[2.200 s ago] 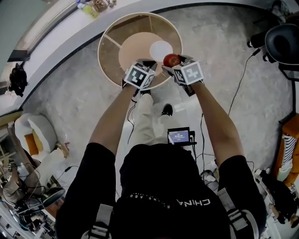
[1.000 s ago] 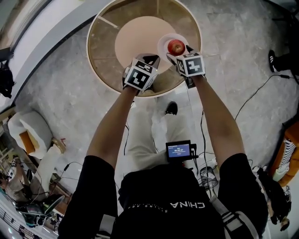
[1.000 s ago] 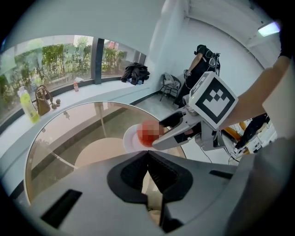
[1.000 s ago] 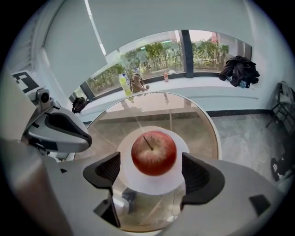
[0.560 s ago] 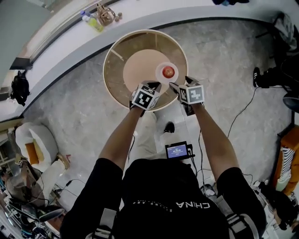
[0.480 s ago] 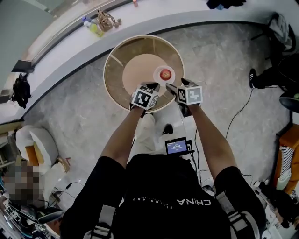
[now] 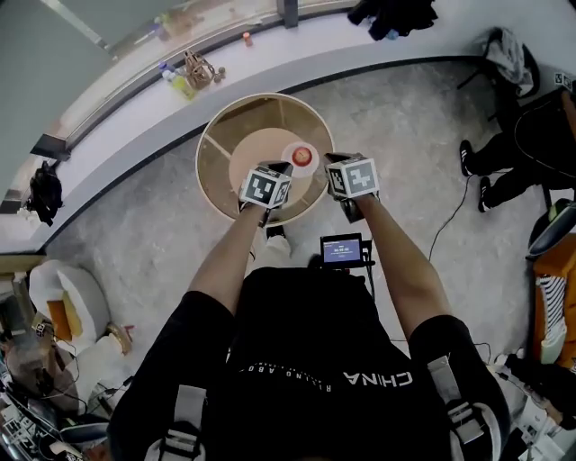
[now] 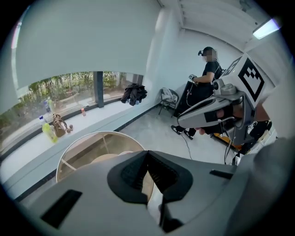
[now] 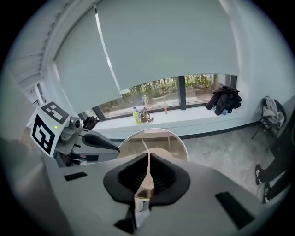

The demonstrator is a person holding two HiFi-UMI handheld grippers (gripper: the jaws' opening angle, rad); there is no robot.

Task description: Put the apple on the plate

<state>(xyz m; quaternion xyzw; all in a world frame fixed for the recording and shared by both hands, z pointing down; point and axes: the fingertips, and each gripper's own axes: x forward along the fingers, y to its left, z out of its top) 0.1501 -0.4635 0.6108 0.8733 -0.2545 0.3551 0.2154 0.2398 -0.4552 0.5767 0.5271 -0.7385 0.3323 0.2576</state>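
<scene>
A red apple [image 7: 302, 156] rests on a small white plate [image 7: 294, 149] on the right part of a round wooden table [image 7: 216, 162] far below me. Both grippers hang high above the table's near edge, clear of the apple. My left gripper [image 7: 285, 168] is just left of the plate, and its jaws [image 8: 147, 156] meet with nothing in them. My right gripper [image 7: 328, 162] is just right of the plate. Its jaws are closing and meet [image 9: 148, 159] with nothing between them. Neither gripper view shows the apple.
Bottles and small items [image 7: 184, 72] and a dark bundle of clothes [image 7: 391, 13] lie along a curved white window ledge [image 7: 117, 117] behind the table. A person in black [image 7: 504, 153] stands at the right. A small screen [image 7: 342, 249] hangs by my chest.
The right gripper carried the apple over the plate and let it go there. Both grippers then rose up and away from the table, and the right jaws went from open to shut.
</scene>
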